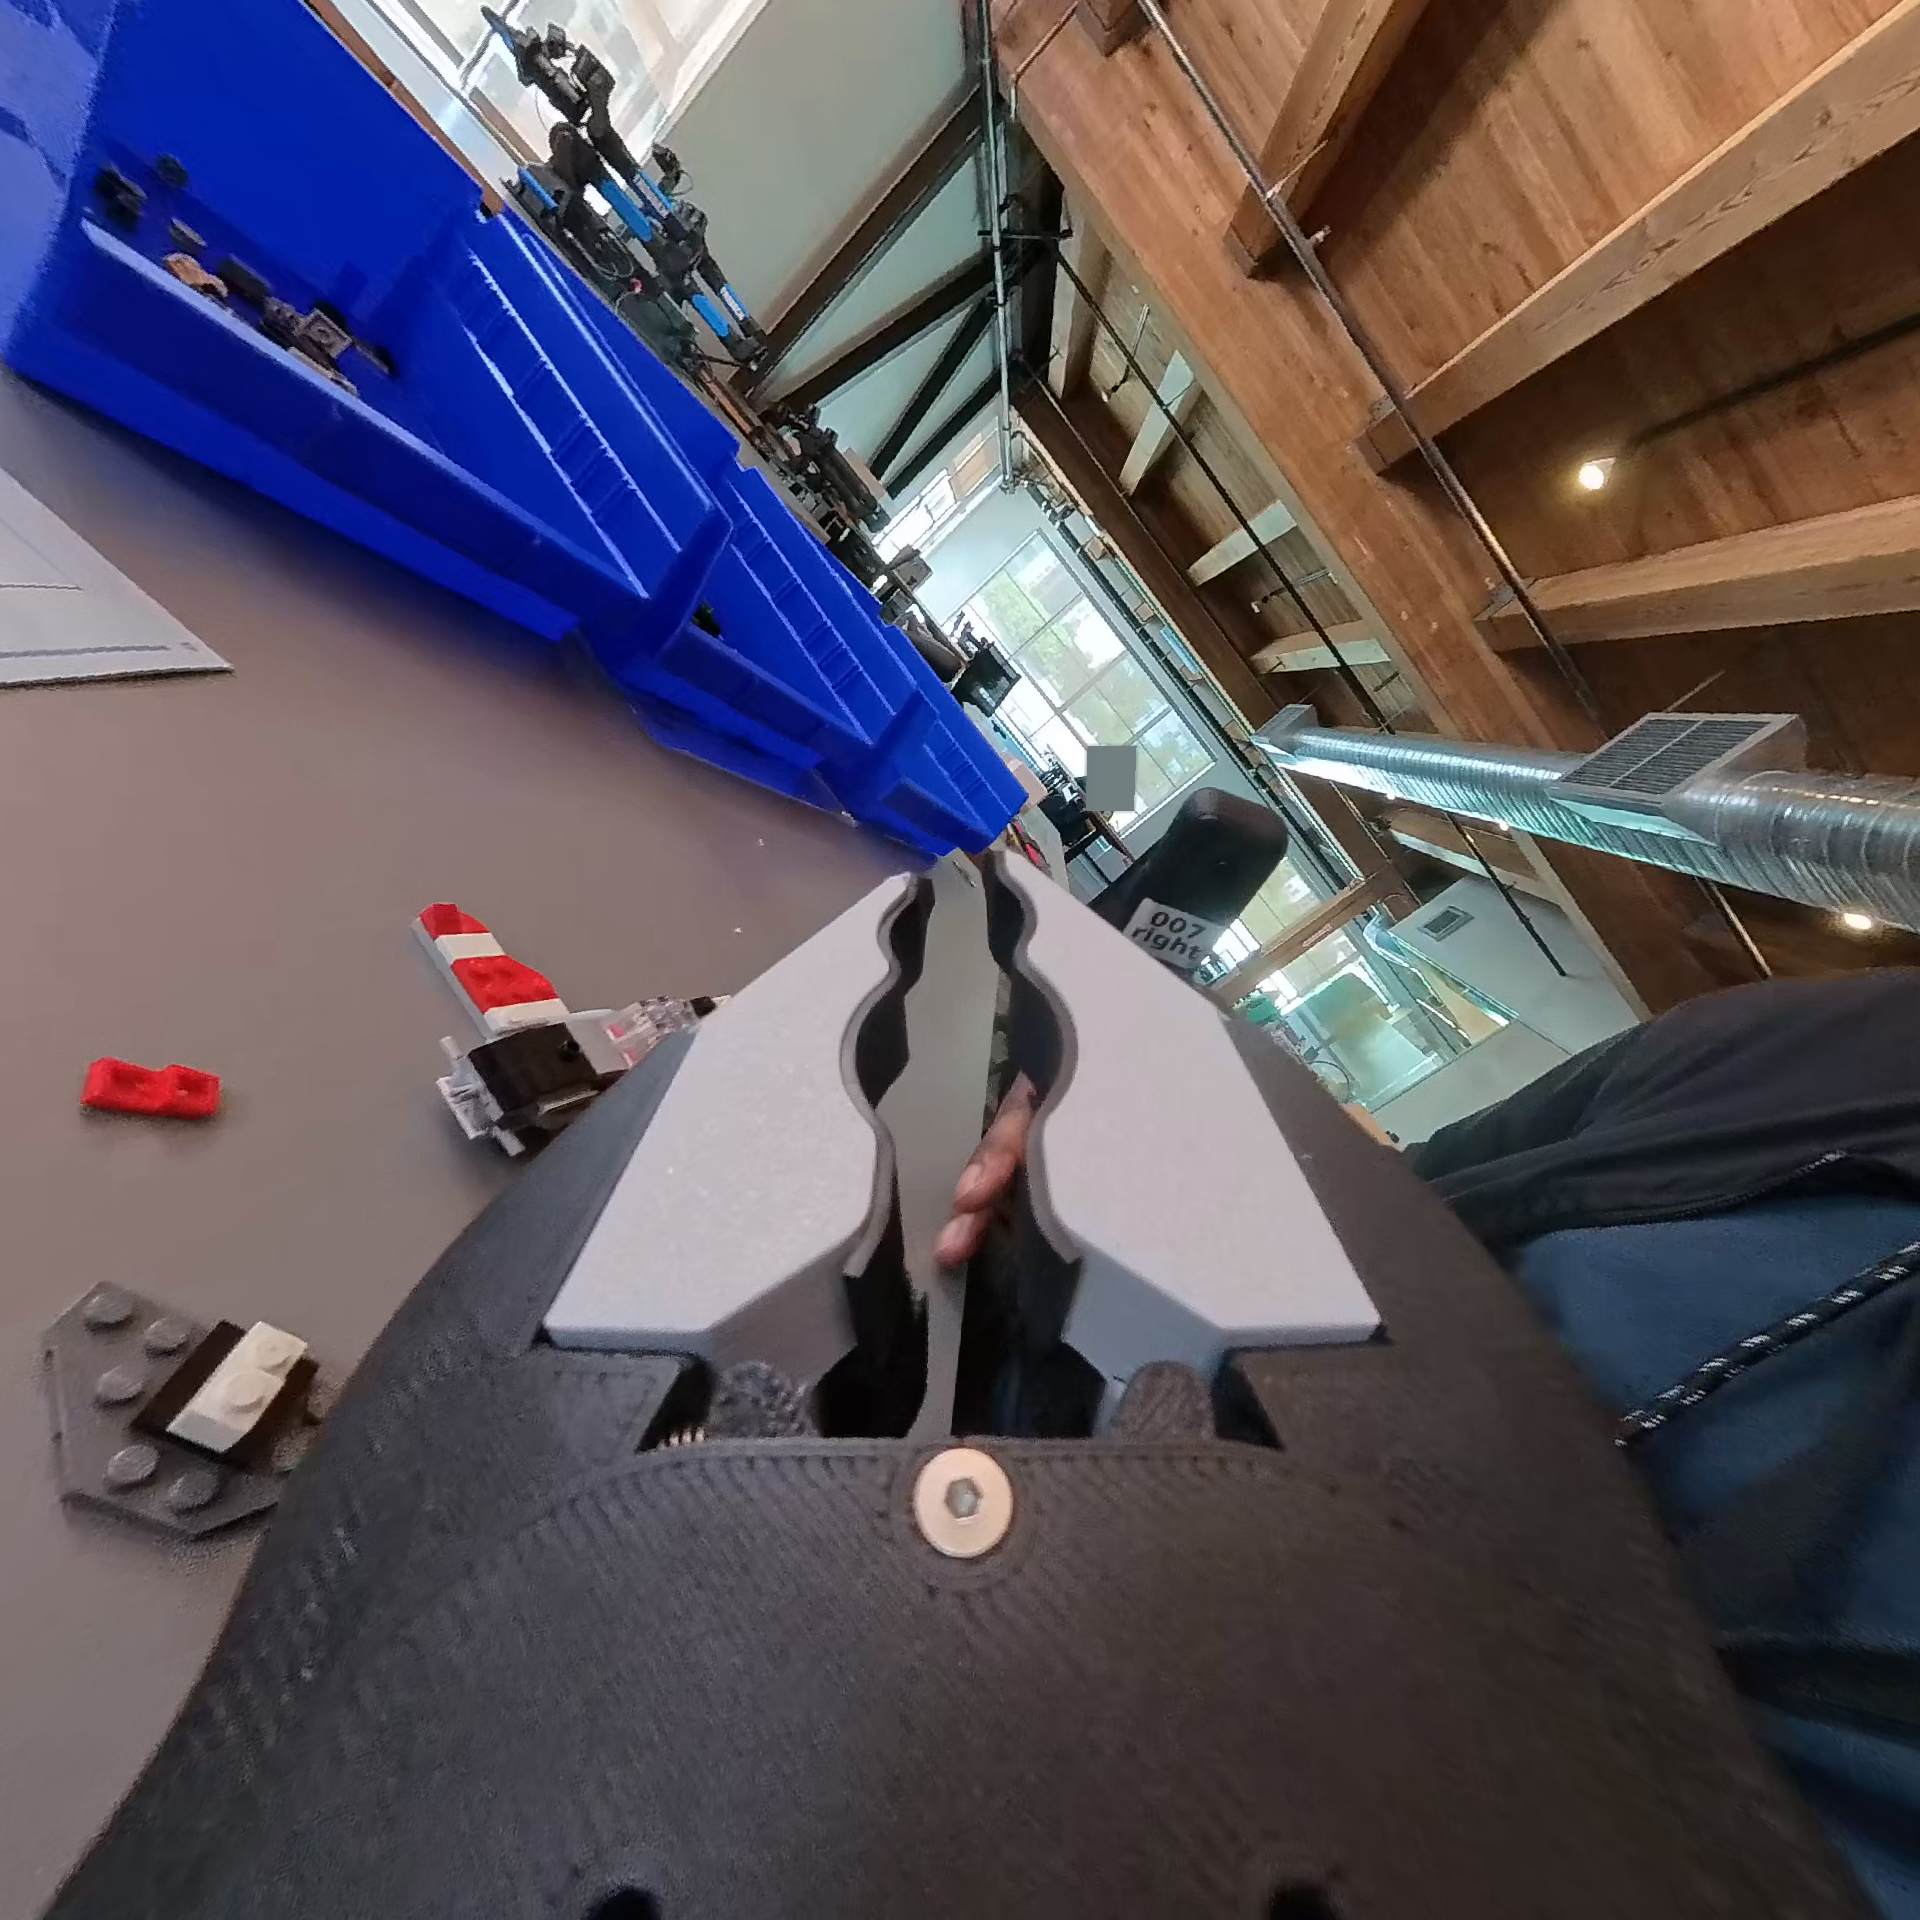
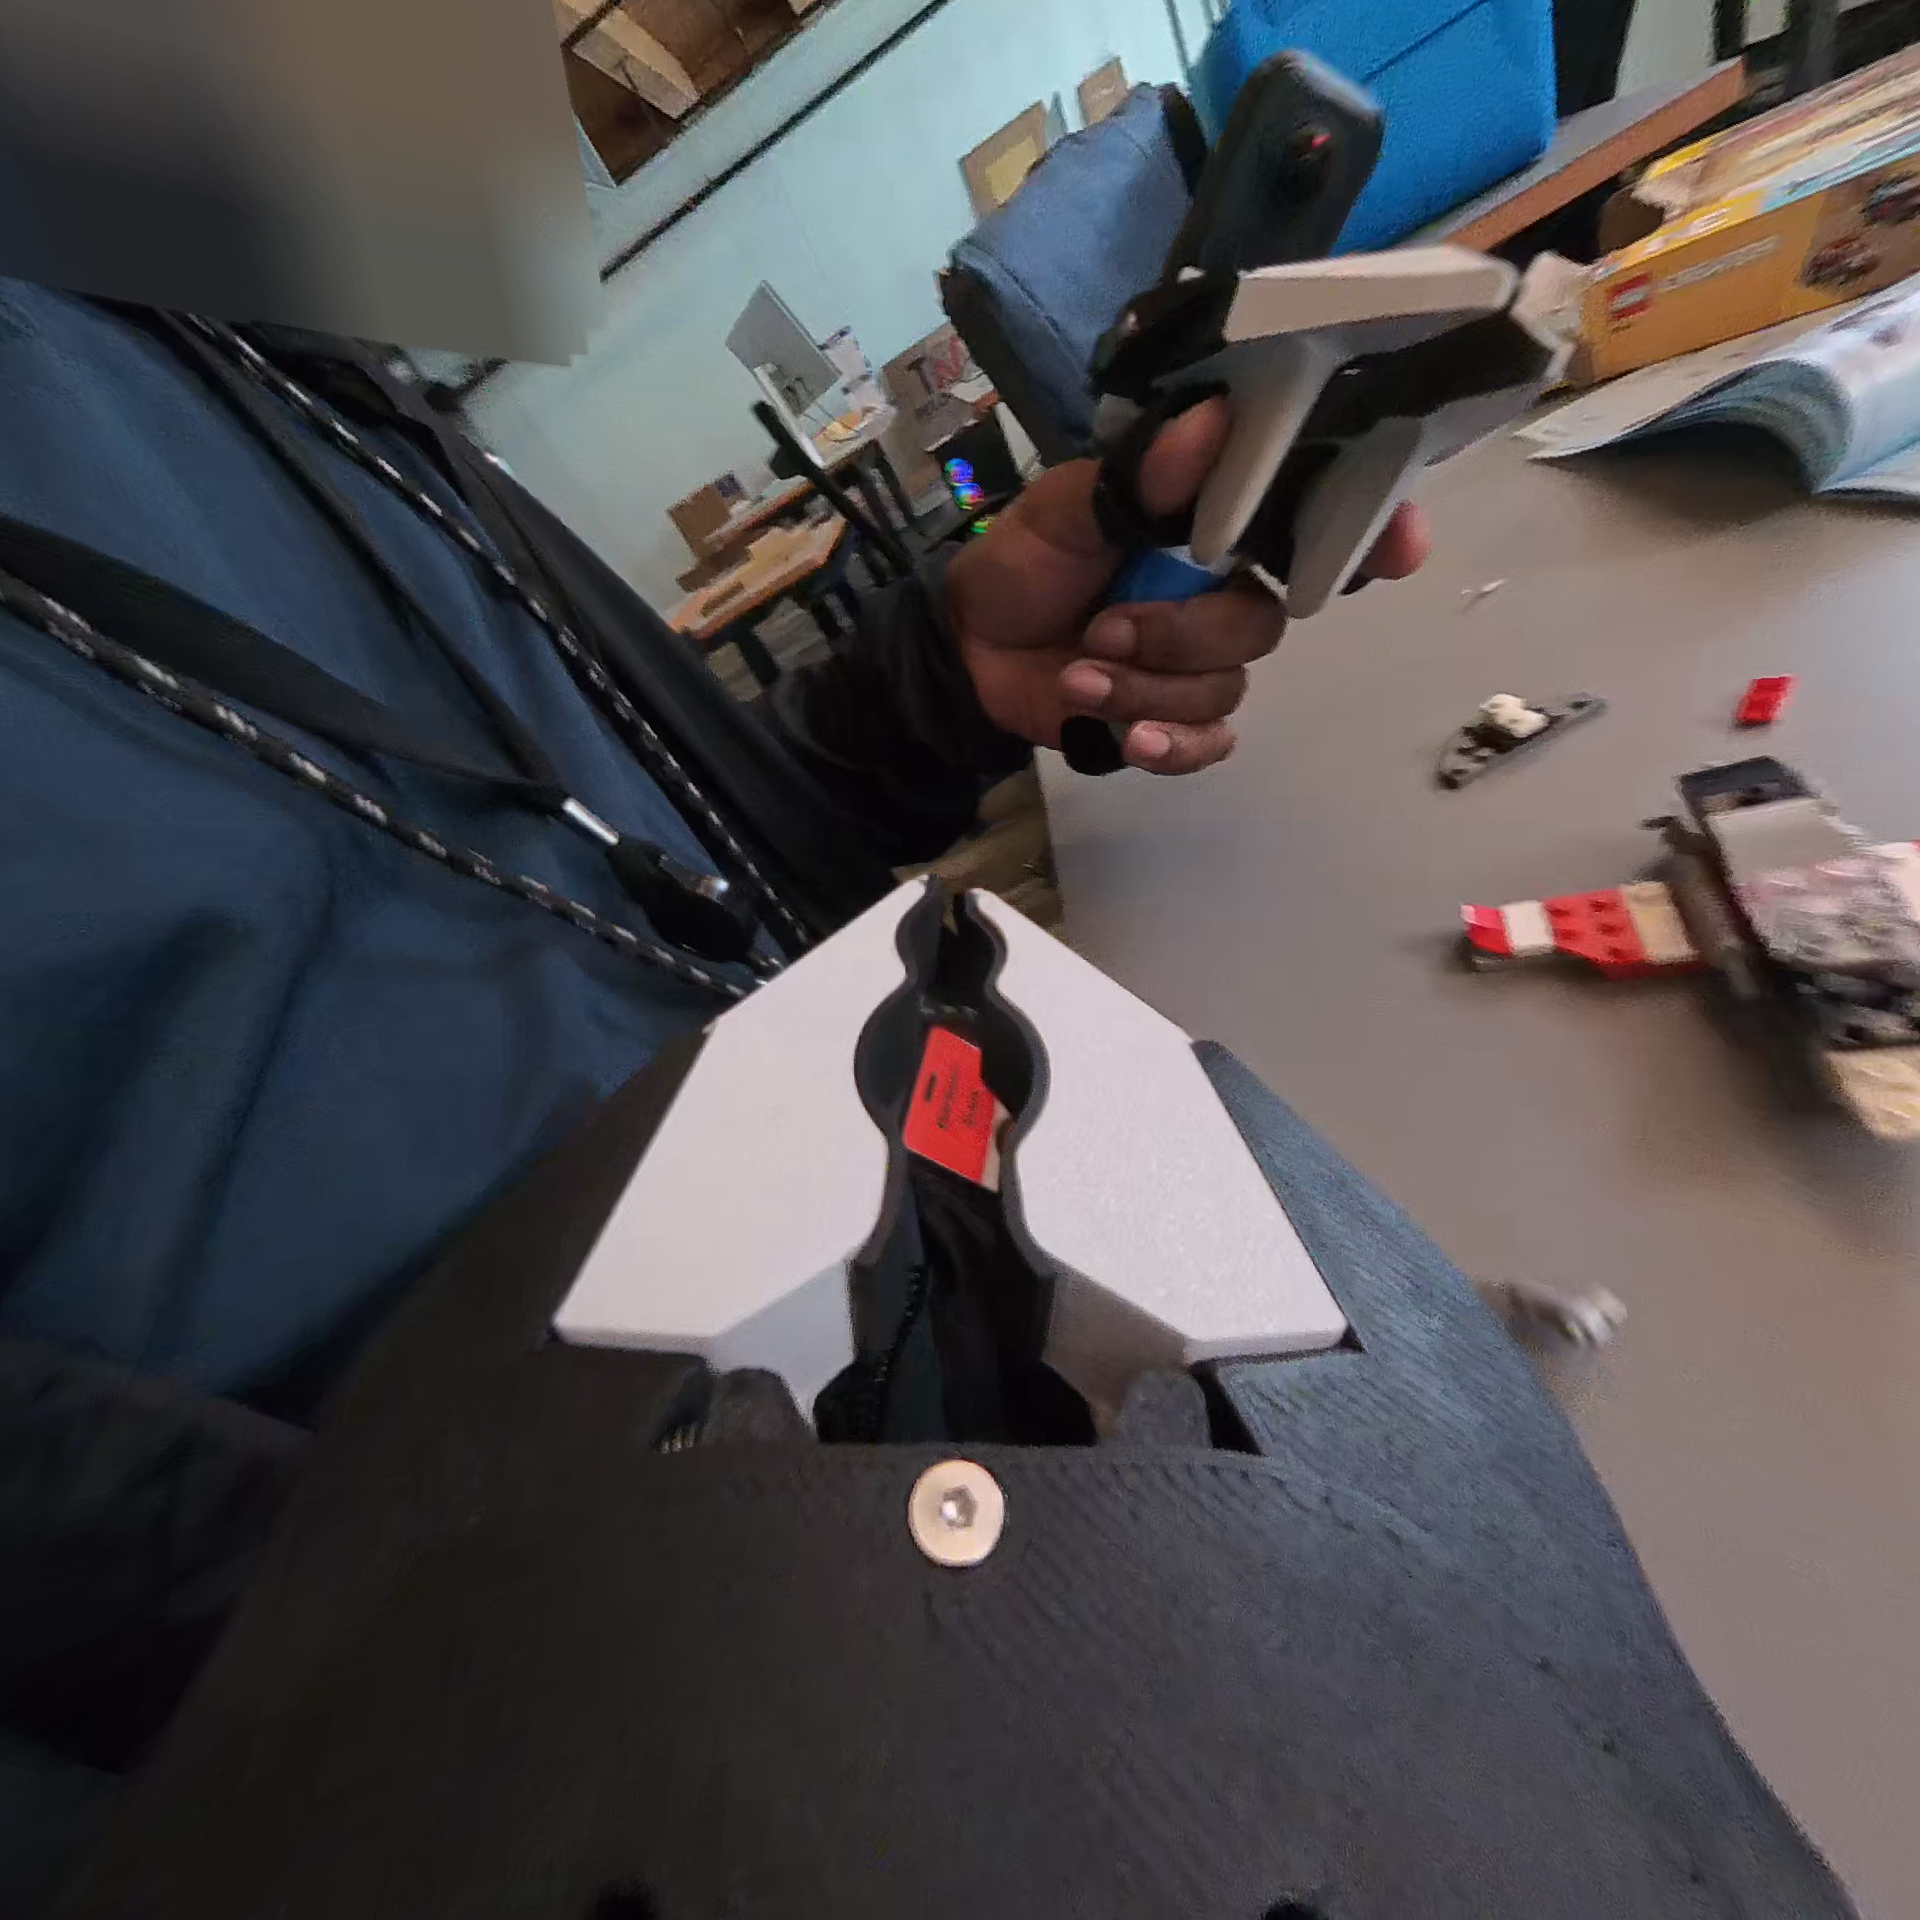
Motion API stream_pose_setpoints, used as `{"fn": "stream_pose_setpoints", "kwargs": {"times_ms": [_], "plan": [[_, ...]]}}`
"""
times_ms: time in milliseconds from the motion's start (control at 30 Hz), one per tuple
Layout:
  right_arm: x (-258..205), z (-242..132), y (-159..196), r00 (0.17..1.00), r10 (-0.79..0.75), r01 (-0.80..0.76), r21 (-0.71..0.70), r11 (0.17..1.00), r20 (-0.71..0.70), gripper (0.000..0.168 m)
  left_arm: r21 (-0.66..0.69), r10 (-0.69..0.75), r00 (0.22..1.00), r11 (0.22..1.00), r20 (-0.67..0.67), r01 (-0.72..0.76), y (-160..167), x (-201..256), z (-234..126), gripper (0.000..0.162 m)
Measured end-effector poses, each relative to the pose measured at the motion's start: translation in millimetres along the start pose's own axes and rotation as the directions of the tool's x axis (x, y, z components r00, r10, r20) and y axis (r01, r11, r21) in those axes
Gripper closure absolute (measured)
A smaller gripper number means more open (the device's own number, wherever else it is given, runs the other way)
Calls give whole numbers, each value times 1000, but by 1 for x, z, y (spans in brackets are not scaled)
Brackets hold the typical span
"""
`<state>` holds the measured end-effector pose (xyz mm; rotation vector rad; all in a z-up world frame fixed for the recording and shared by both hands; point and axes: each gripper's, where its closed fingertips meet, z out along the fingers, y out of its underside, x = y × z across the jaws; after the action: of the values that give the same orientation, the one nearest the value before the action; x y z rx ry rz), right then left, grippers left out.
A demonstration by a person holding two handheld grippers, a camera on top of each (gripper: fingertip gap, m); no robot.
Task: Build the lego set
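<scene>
A partly built lego model with a red and white striped wing lies on the grey table; it also shows in the right wrist view. A small red plate lies beside it. A dark grey wedge plate carrying a white and black brick lies nearer. My left gripper is shut and empty, held in the air above the table and tilted. My right gripper is shut, pointing at the person's dark jacket; a red tag shows through the gap behind its fingers.
Blue bins holding small parts stand along the table's far side. An open instruction booklet and a yellow box lie at the far end. A small grey piece lies near my right gripper. A person's hand holds the left gripper. Spacing between my two grippers at the tips: around 15 centimeters.
</scene>
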<state>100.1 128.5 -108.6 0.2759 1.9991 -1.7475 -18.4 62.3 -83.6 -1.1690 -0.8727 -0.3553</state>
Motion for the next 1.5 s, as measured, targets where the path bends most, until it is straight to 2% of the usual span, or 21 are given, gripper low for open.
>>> {"fn": "stream_pose_setpoints", "kwargs": {"times_ms": [67, 133, 200, 267, 333, 400, 533, 633, 700, 867, 967, 1100, 1233, 1367, 1500], "plan": [[11, -15, 1, 995, -49, 48, -12, 999, -91, 166, -4, -1, 1000, 1000, 13, 1, 0, -4, -1, 150], [38, -33, 2, 953, -129, 118, -57, 991, -273, 162, -19, 2, 999, 1000, 32, -1, 3, -7, 0, 148], [73, -53, 9, 858, -222, 160, -169, 972, -463, 151, -43, 15, 998, 999, 58, -12, 7, -11, 3, 147], [104, -70, 25, 762, -312, 128, -341, 931, -568, 146, -67, 29, 997, 997, 76, -24, 11, -14, 6, 145], [121, -76, 39, 725, -358, 80, -444, 892, -588, 139, -84, 36, 996, 996, 84, -29, 14, -14, 8, 145], [129, -72, 48, 735, -339, 25, -477, 879, -587, 136, -94, 42, 995, 995, 95, -33, 15, -16, 8, 144], [140, -65, 48, 722, -304, -38, -475, 879, -621, 135, -100, 52, 991, 994, 125, -39, 15, -20, 5, 144], [144, -63, 45, 710, -274, -63, -446, 893, -649, 144, -101, 55, 989, 994, 136, -41, 14, -23, 2, 144], [143, -62, 44, 713, -271, -63, -444, 894, -647, 154, -101, 52, 989, 994, 138, -39, 14, -24, 2, 144], [137, -56, 37, 718, -332, 23, -456, 889, -612, 157, -100, 45, 992, 994, 118, -33, 14, -22, 2, 144], [123, -37, 10, 722, -427, 201, -426, 882, -544, 157, -104, 32, 996, 994, 88, -23, 16, -18, 5, 144], [105, -4, -34, 703, -562, 448, -342, 826, -436, 157, -97, 17, 999, 995, 45, -13, 17, -13, 6, 142], [101, 22, -73, 745, -568, 538, -189, 822, -349, 157, -58, 48, 998, 997, 28, -47, 9, -10, 2, 138], [110, 36, -110, 797, -532, 542, -51, 839, -286, 158, 56, 155, 984, 986, 88, -160, -20, -15, -10, 131], [118, 51, -153, 819, -533, 557, 70, 828, -215, 158, 277, 257, 961, 920, 105, -276, -76, -4, -26, 122]]}}
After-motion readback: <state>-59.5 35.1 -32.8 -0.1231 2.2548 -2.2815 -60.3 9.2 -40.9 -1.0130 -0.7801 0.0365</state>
